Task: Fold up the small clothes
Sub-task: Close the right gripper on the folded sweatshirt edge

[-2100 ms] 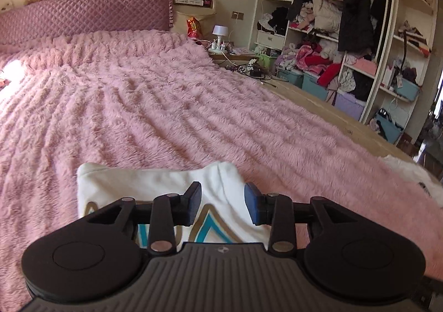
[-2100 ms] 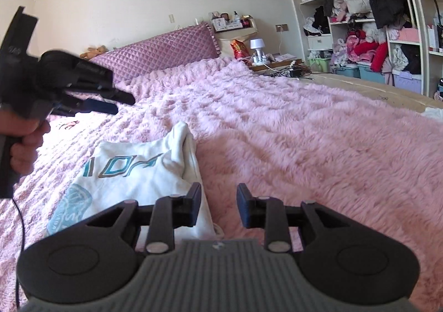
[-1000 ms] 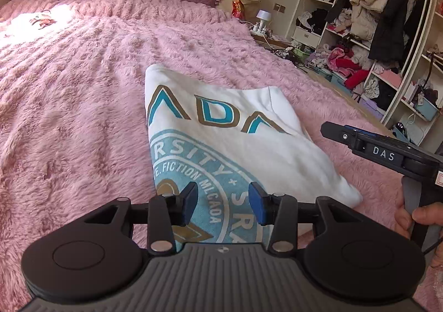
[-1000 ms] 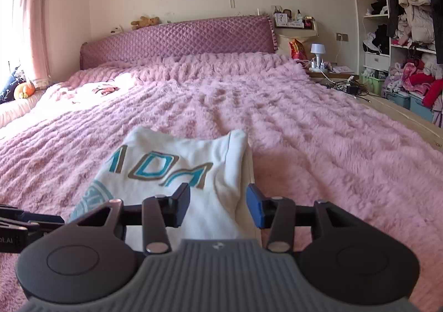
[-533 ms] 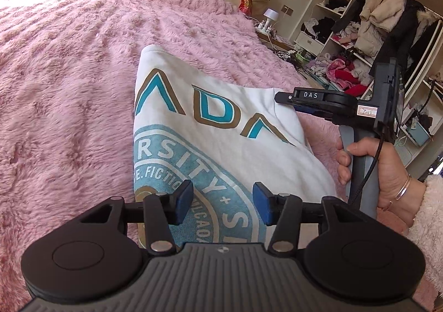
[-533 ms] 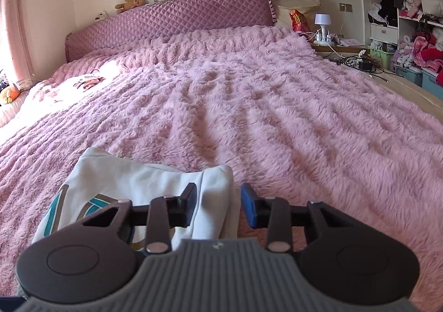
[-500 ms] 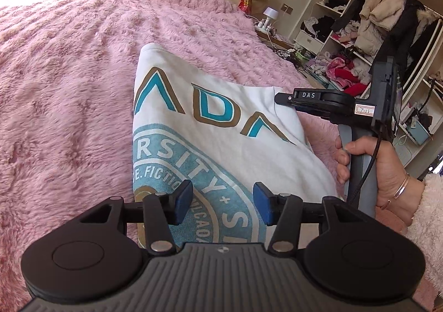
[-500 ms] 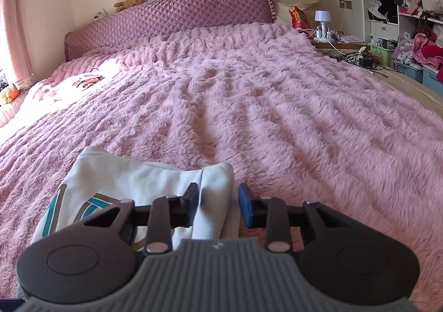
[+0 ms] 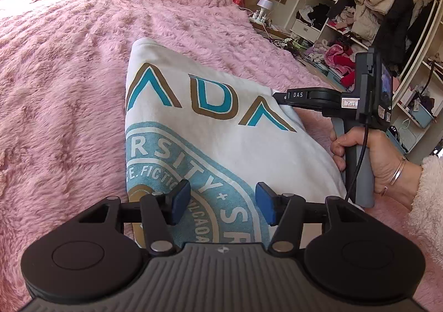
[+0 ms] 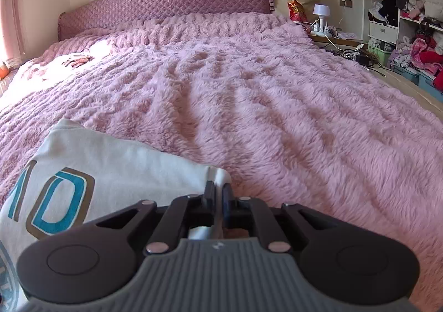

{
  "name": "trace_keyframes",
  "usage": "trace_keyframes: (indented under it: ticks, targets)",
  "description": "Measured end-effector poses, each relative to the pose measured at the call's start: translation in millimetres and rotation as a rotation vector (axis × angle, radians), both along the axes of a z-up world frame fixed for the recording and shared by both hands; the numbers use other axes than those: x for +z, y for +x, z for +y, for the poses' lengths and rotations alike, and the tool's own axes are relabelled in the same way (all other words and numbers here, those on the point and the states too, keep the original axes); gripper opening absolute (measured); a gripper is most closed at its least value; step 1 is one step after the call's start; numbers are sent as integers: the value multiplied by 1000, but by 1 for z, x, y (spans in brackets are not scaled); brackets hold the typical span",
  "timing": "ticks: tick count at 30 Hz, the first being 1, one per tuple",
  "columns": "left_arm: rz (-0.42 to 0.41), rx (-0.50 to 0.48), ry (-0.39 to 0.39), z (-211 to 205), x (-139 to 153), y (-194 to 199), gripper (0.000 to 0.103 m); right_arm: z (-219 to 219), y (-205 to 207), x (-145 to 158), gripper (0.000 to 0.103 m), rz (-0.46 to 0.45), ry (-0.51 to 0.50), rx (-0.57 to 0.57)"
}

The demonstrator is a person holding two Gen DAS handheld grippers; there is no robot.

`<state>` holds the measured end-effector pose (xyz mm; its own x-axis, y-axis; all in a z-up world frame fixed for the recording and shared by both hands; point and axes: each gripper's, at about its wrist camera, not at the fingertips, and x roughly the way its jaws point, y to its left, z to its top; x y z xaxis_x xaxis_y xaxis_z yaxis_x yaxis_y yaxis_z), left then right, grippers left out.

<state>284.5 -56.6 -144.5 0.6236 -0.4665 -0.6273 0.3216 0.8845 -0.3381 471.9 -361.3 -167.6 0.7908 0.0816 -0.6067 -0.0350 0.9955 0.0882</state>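
Two grippers work on one white printed sweatshirt (image 9: pixel 221 129) lying on the fluffy pink blanket (image 9: pixel 69 85). The right gripper (image 10: pixel 217 195) is pinched shut on the sweatshirt's far right corner. The left gripper (image 9: pixel 223 202) hangs over the round print, jaws opening, with nothing pinched between them. That pinch looks small, so the corner could slip out if pulled fast. With only one corner held, the cloth might bunch up. Lots of free blanket lies ahead and to the left; the bed edge is close on the right.
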Motion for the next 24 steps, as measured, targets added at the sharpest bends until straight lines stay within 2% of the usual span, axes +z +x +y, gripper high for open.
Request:
trace_keyframes:
  ticks: [4,9,11,14,16,18,20,24]
  targets:
    - [15,11,5,-1,1,1,66,-5,-35,30,6,-79,70,5]
    - [27,29,13,-6,3,2,69,8,-109,54,6,-93,132,158]
    - [27,34,17,-7,3,2,70,15,-136,51,6,-64,146,196]
    - [31,33,25,-8,3,2,70,23,-168,37,5,-37,115,210]
    - [36,30,27,-8,4,2,70,21,-175,23,4,-1,93,169]
    - [36,24,32,-9,4,2,70,12,-177,10,0,35,144,134]
    - [31,20,38,-10,3,1,71,3,-176,3,0,51,175,115]
    - [27,24,41,-10,7,1,71,1,-174,11,0,77,191,120]
